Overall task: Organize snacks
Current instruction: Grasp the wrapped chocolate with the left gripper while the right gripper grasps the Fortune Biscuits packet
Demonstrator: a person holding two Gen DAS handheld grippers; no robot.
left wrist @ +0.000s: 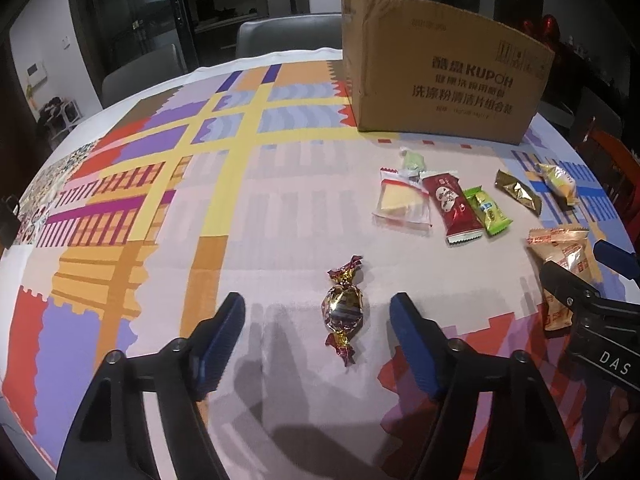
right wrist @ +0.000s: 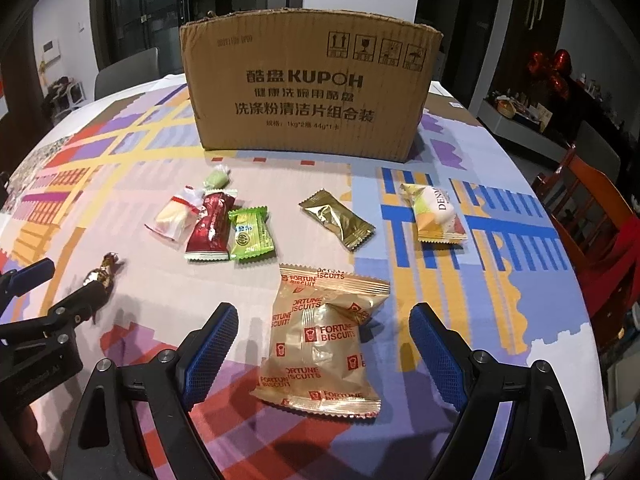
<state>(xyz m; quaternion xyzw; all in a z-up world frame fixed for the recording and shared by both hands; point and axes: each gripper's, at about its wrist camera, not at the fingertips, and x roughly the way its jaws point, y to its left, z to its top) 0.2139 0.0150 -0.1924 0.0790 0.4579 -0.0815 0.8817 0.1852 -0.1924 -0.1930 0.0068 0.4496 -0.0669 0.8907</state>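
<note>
My left gripper point(left wrist: 318, 312) is open, its fingers on either side of a gold and maroon twist-wrapped candy point(left wrist: 343, 310) on the tablecloth. My right gripper point(right wrist: 324, 322) is open around a gold Fortune Biscuits packet point(right wrist: 320, 340), which also shows in the left wrist view point(left wrist: 560, 276). Farther back lie a clear-wrapped white cake point(right wrist: 172, 218), a red bar point(right wrist: 210, 226), a green packet point(right wrist: 250, 234), a gold foil packet point(right wrist: 338, 218), a yellow-white pastry packet point(right wrist: 436, 214) and a small green candy point(right wrist: 216, 178). An open cardboard box point(right wrist: 308, 88) stands behind them.
The round table carries a colourful patterned cloth point(left wrist: 160, 184). Grey chairs point(left wrist: 288, 36) stand behind it and a wooden chair point(right wrist: 588, 208) at the right. The left gripper shows at the left edge of the right wrist view point(right wrist: 36, 312).
</note>
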